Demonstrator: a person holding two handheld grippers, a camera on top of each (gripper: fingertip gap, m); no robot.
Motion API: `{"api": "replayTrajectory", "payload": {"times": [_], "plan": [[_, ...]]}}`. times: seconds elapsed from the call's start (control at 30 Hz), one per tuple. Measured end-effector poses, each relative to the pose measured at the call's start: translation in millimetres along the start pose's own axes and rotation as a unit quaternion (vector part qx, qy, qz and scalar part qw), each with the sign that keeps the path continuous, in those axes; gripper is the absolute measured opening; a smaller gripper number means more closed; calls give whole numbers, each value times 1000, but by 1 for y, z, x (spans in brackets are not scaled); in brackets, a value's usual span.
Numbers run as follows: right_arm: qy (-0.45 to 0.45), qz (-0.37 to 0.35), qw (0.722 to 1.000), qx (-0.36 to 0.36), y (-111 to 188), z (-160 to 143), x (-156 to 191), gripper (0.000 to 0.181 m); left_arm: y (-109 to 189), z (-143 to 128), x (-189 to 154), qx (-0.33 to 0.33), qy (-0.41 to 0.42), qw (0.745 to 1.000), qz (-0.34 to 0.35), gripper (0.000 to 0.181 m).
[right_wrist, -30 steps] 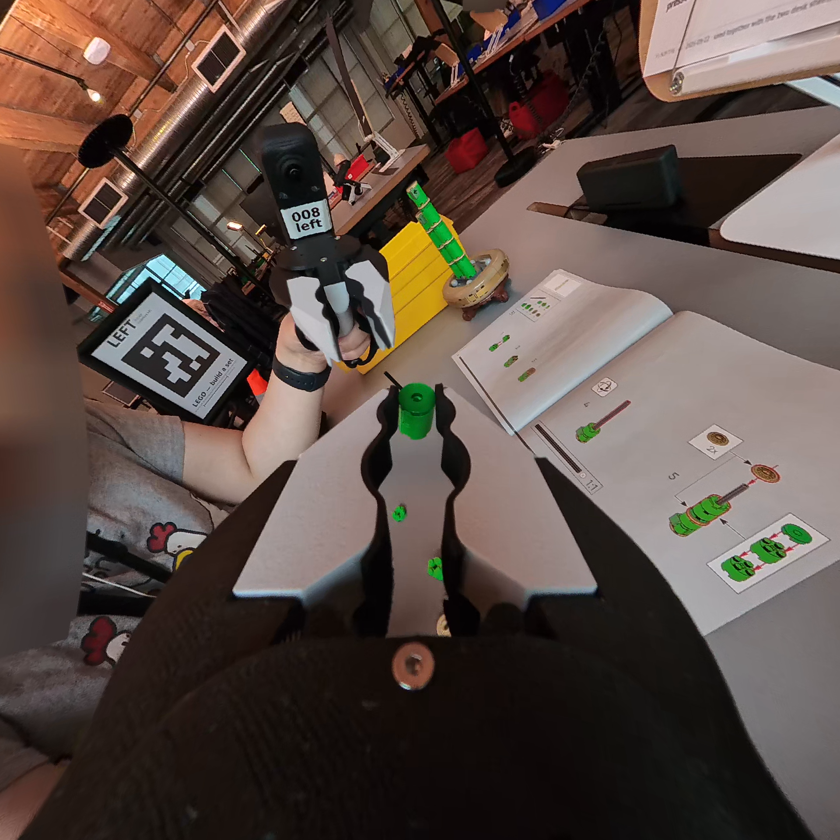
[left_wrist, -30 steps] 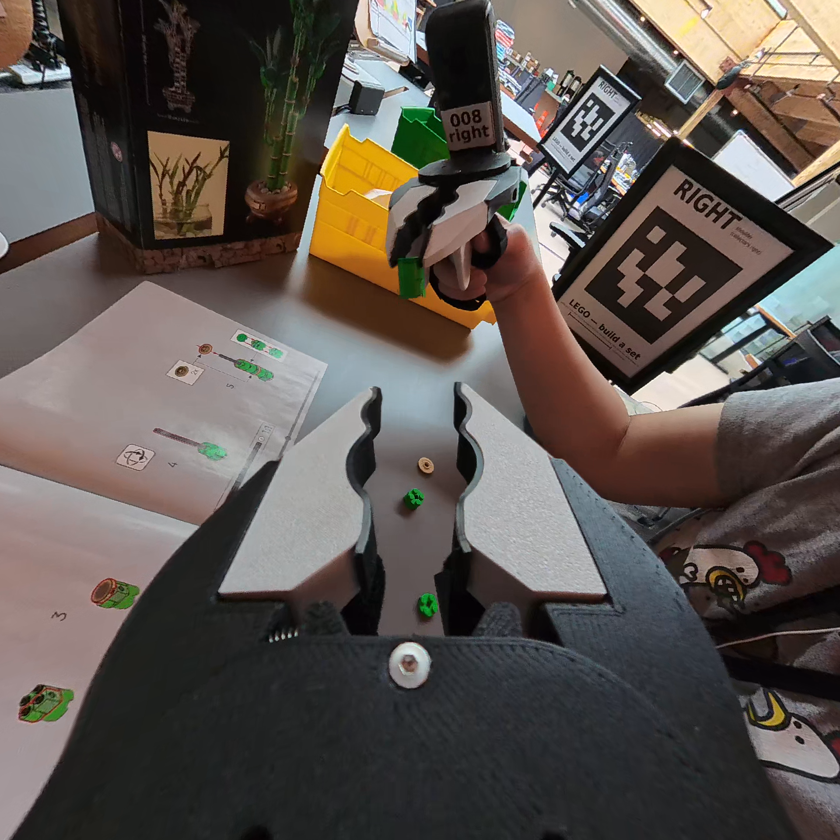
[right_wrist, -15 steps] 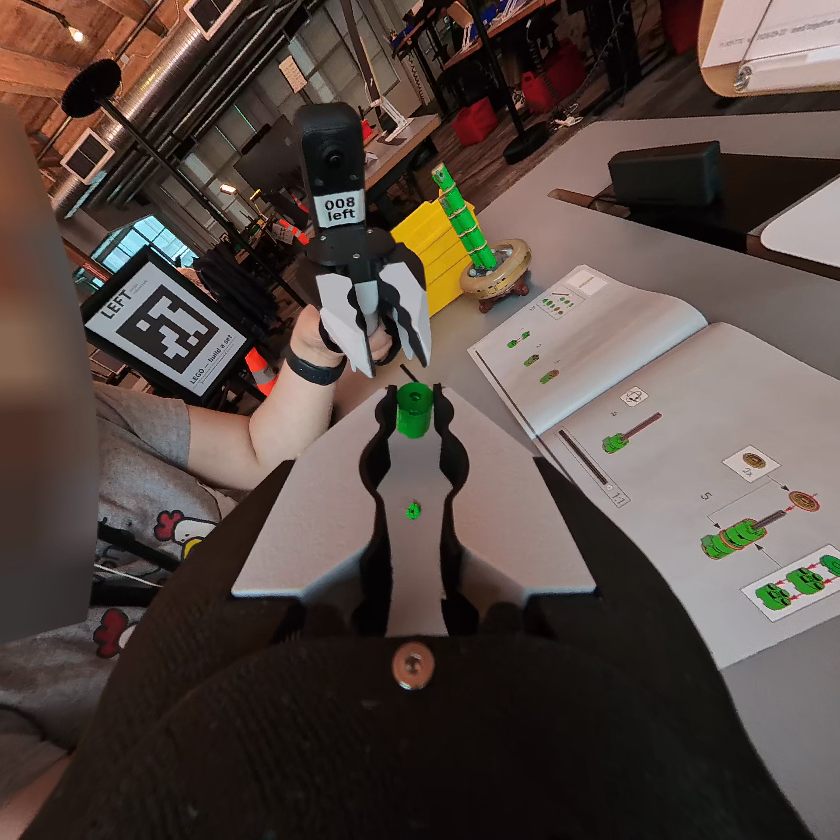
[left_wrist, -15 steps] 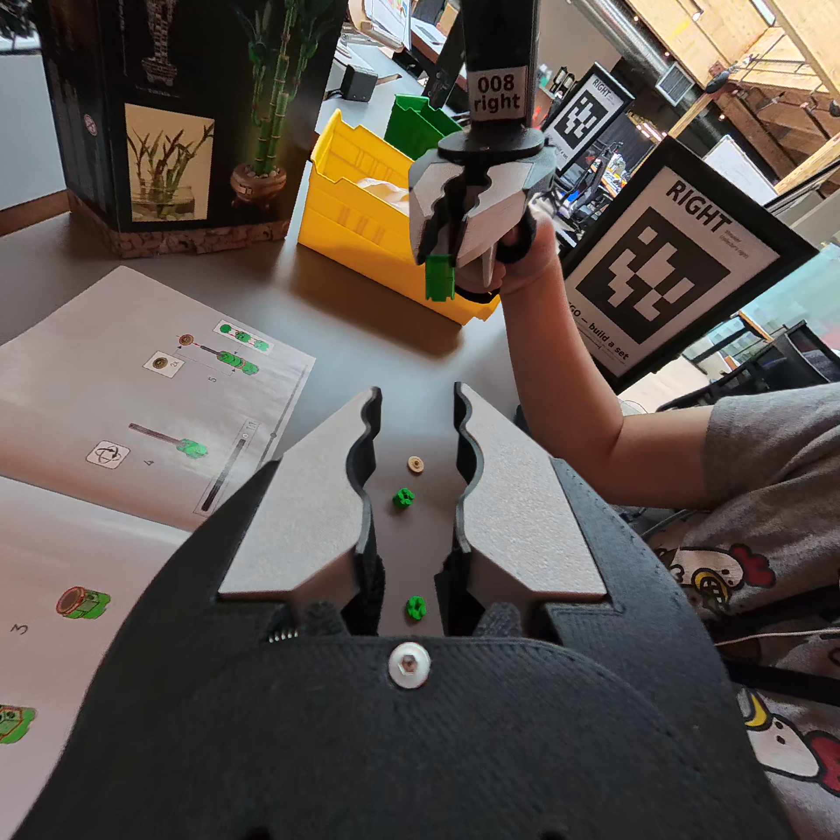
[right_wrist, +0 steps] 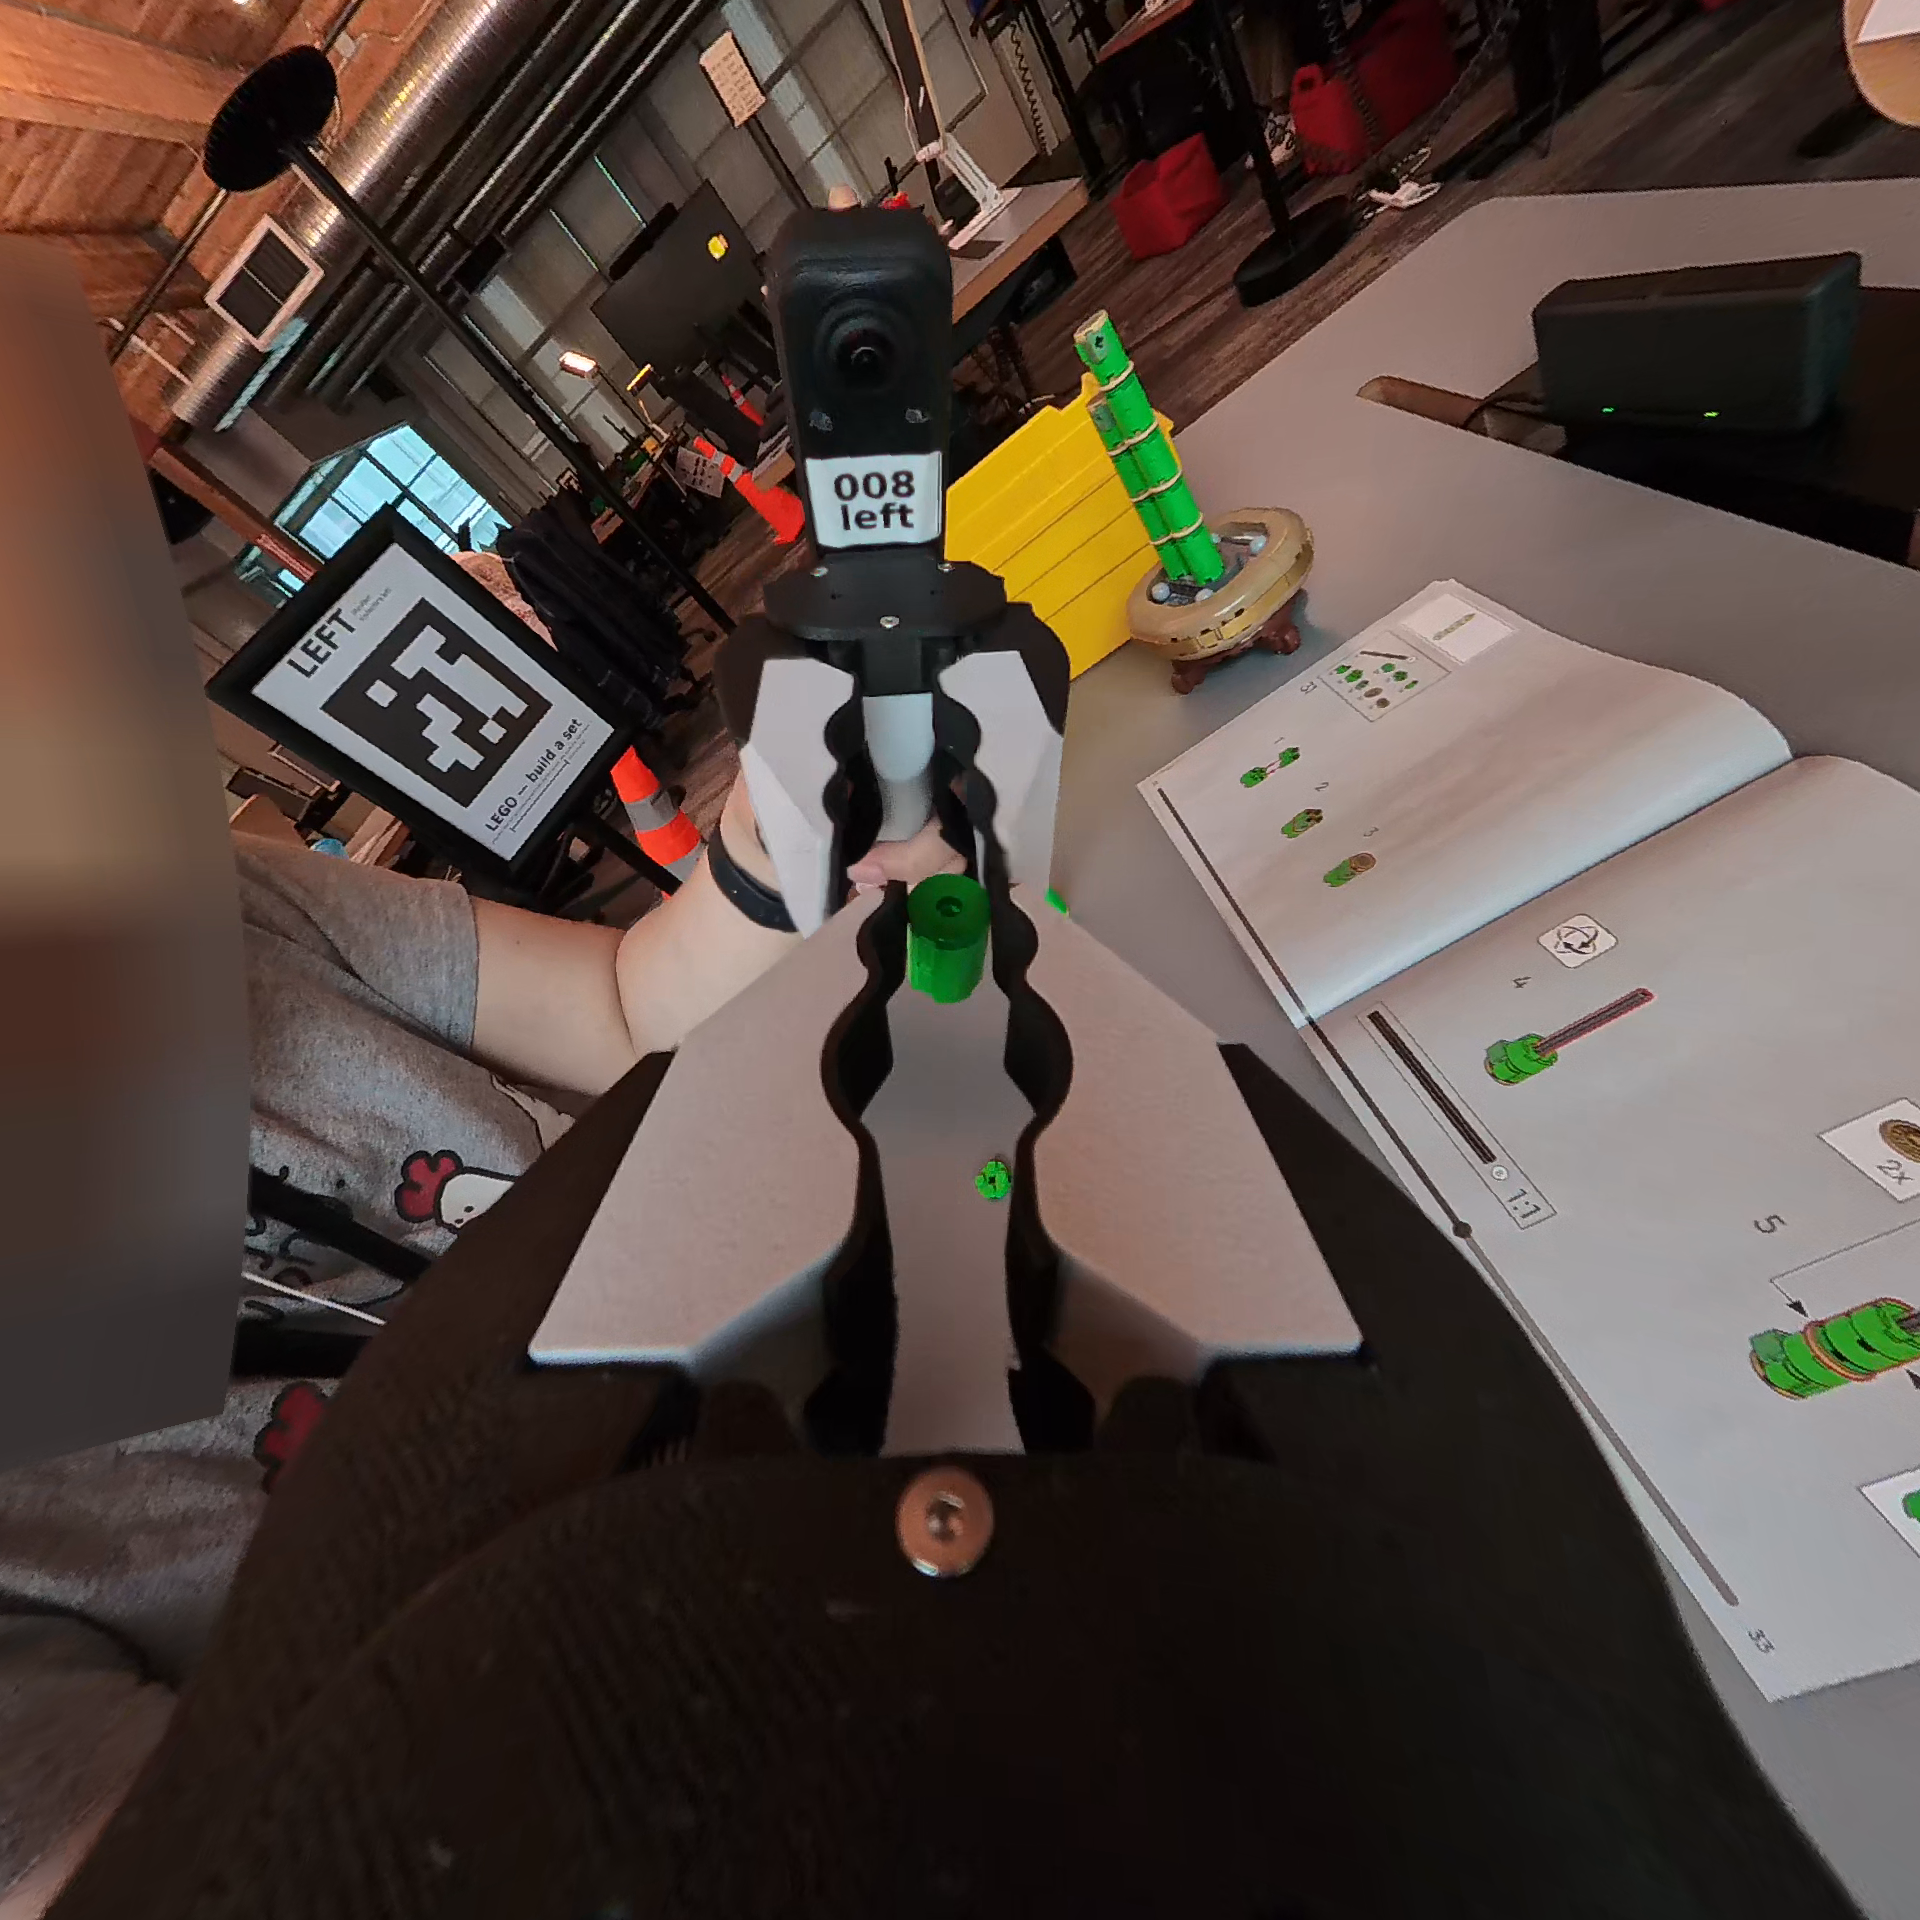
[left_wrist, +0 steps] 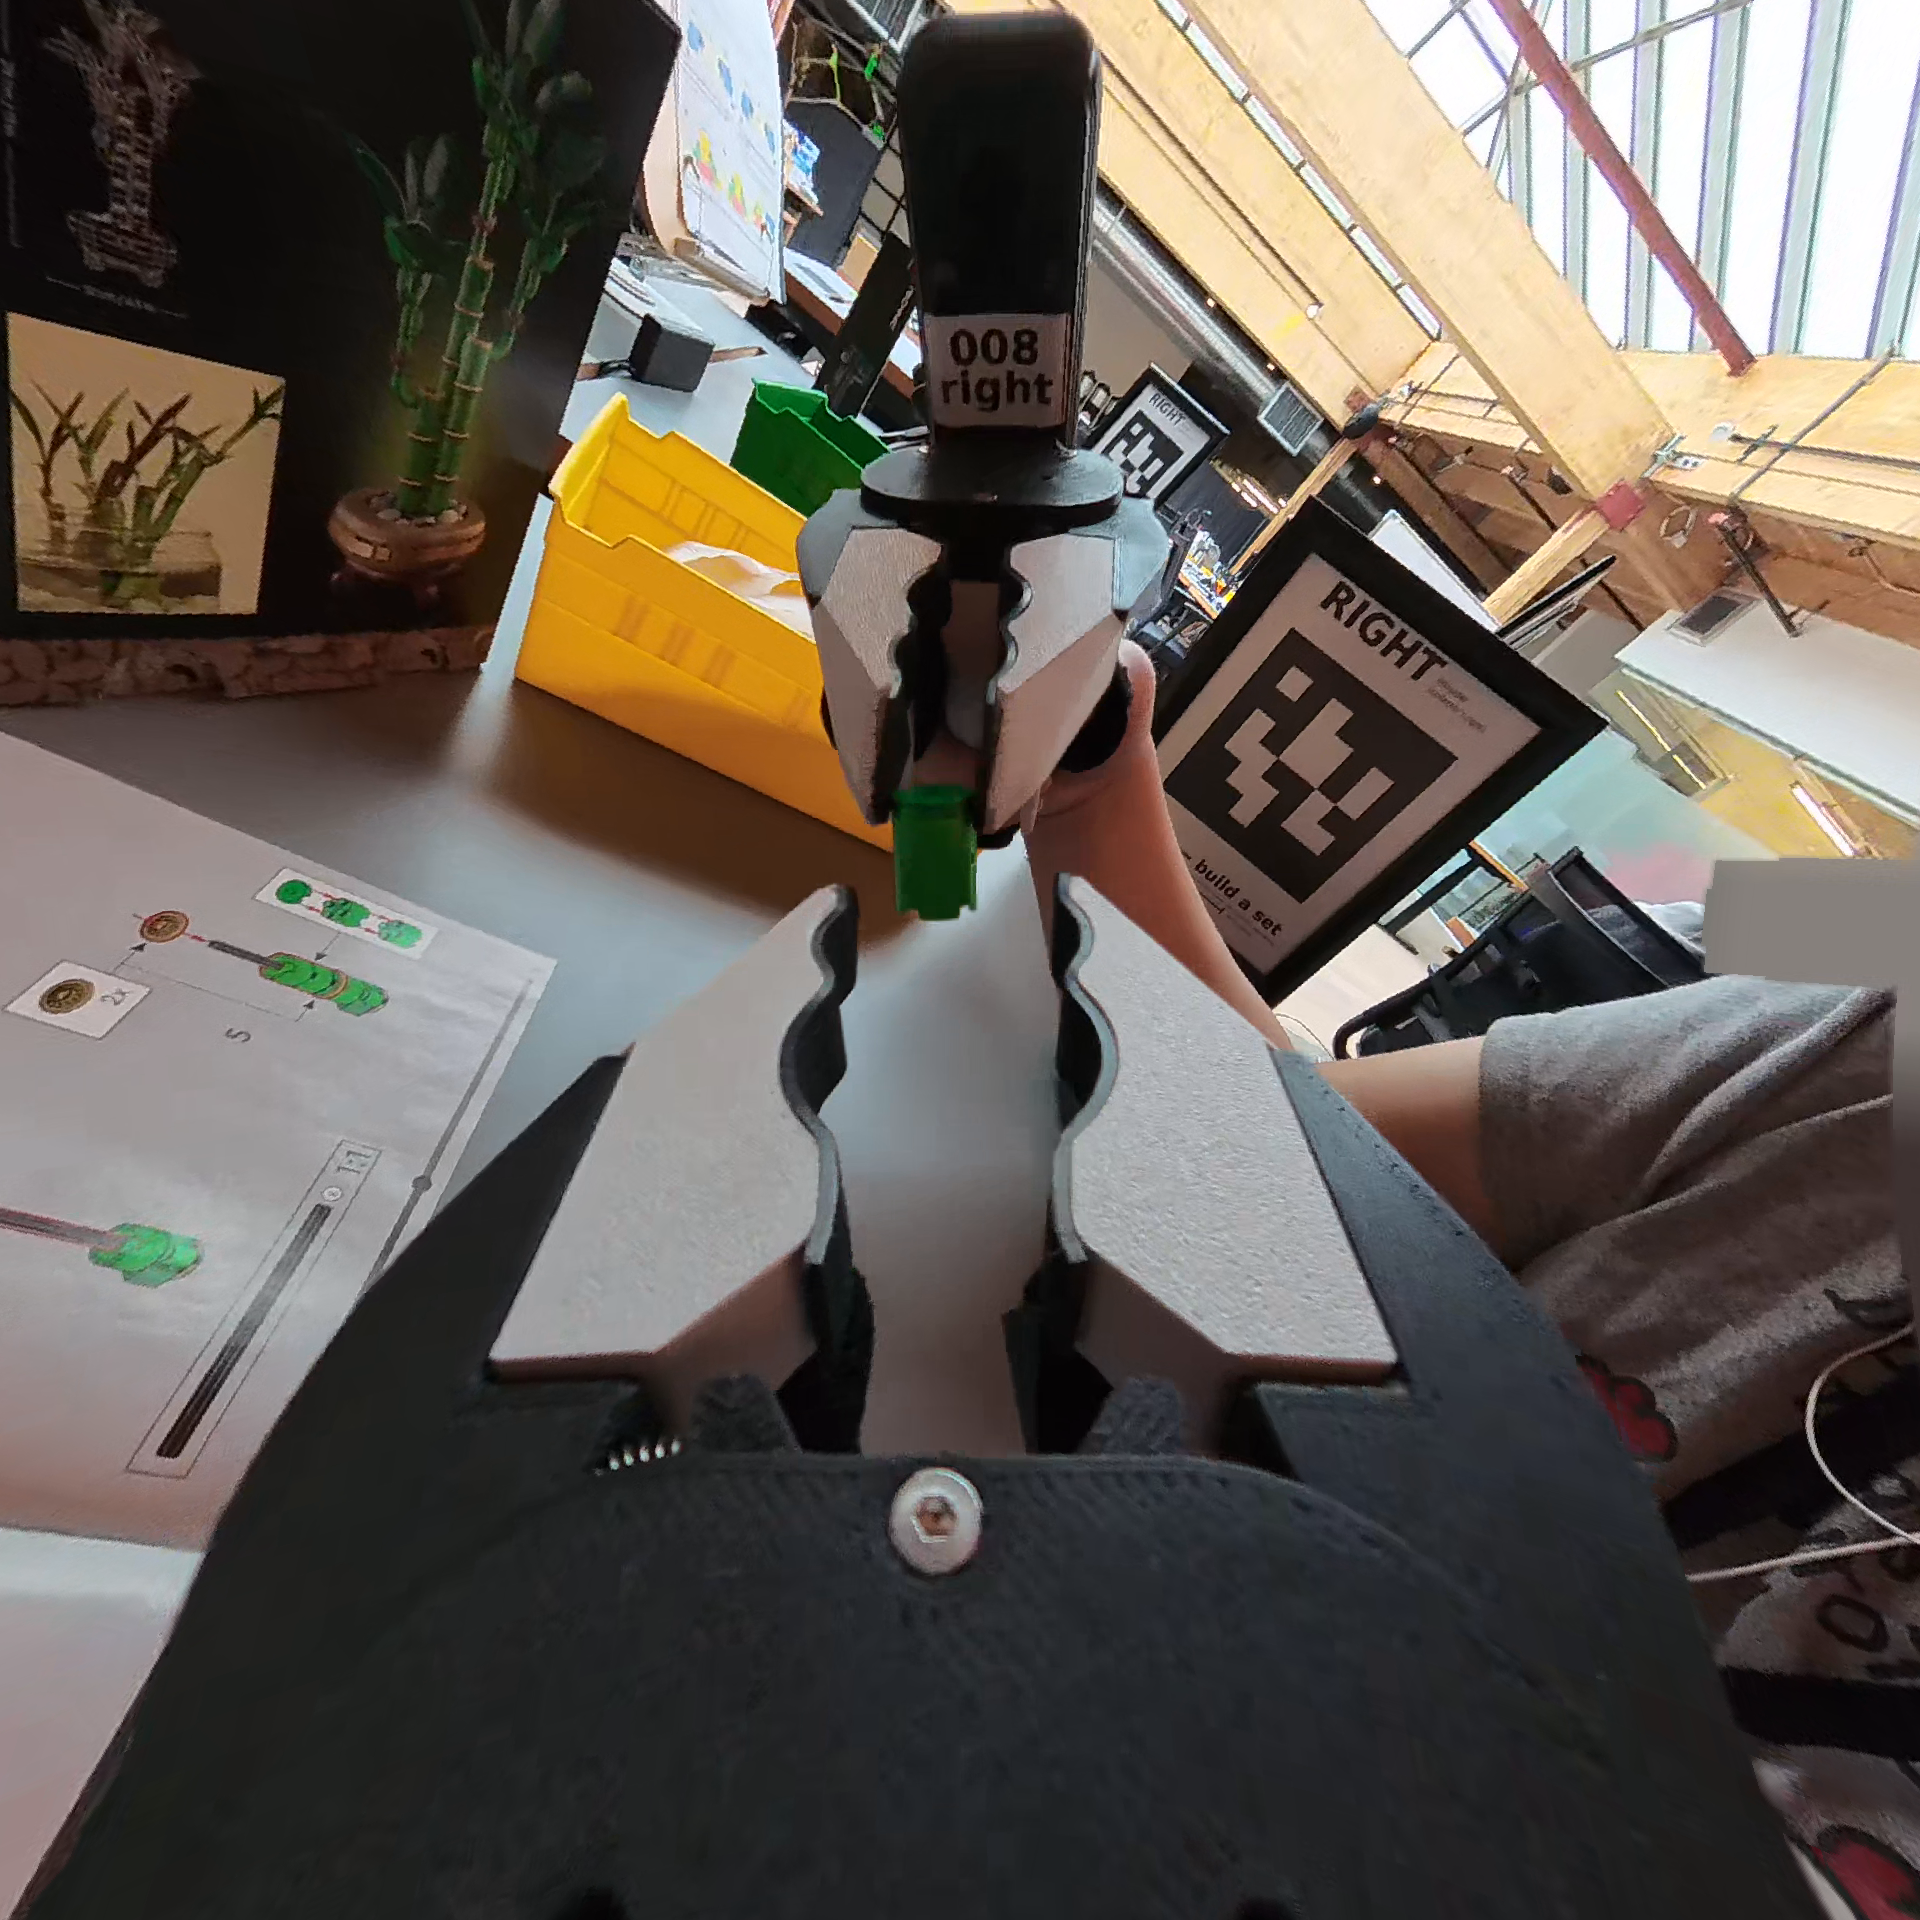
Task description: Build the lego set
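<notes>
My right gripper (right_wrist: 945, 925) is shut on a green cylinder piece (right_wrist: 943, 951), held at the fingertips above the grey table. In the left wrist view the right gripper (left_wrist: 935, 821) points toward me with the green cylinder (left_wrist: 933, 857) sticking out of its tips. My left gripper (left_wrist: 951, 935) is open and empty, its tips just short of the cylinder. In the right wrist view the left gripper (right_wrist: 909, 894) faces mine tip to tip. A small green piece (right_wrist: 992, 1179) lies on the table below.
The open instruction booklet (left_wrist: 260, 1091) lies on the table (right_wrist: 1351, 488). A yellow bin (left_wrist: 644, 613), a green bin (left_wrist: 800, 436) and the set's black box (left_wrist: 260, 312) stand behind. A part-built bamboo model (right_wrist: 1153, 488) stands by the bin. Framed signs (left_wrist: 1340, 769) stand at the table's edge. The grippers are tip to tip, or close to it.
Both grippers rose and drew together until they face tip to tip. The loose pieces between the left fingers dropped out of the left wrist view. The right gripper kept the green cylinder.
</notes>
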State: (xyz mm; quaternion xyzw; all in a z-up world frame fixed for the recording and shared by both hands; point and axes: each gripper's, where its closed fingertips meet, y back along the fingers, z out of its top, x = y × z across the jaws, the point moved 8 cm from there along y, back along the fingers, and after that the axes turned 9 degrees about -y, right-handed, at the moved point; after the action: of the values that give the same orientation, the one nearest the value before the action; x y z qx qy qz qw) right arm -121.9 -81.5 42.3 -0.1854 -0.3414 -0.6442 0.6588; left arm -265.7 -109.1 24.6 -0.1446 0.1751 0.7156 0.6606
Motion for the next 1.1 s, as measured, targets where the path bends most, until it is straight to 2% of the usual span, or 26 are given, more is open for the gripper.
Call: {"api": "replayTrajectory", "payload": {"times": [0.17,0.23,0.47,0.5,0.6,0.67,0.73,0.8,0.87,1.0,1.1], "plan": [[0,8,1000,1,-2,0,1,15,-4,1,-3,-9,-28,1000,9,23],[1,17,1000,1,-3,0,2,15,-3,0,-2,-8,-39,999,13,14],[23,21,1000,-2,-7,-1,6,17,1,1,-4,3,-37,999,8,14],[19,23,1000,2,-8,-2,5,23,1,1,-5,9,-40,999,9,14],[20,0,999,32,-3,-8,3,23,1,-1,-7,35,-52,998,17,14],[68,-27,997,24,4,-7,7,29,1,-3,-7,56,-45,997,23,14],[159,-50,986,-3,9,-5,20,36,4,-4,-5,64,-30,997,25,14],[264,-81,960,-33,11,-1,35,46,9,-2,-2,53,-16,998,35,14],[363,-140,920,-46,9,2,46,51,15,1,1,35,1,999,36,14],[536,-267,800,-23,-7,0,63,52,31,9,4,-14,32,999,38,14],[607,-336,720,16,-22,-3,67,56,41,16,-1,-43,51,998,22,14]]}}
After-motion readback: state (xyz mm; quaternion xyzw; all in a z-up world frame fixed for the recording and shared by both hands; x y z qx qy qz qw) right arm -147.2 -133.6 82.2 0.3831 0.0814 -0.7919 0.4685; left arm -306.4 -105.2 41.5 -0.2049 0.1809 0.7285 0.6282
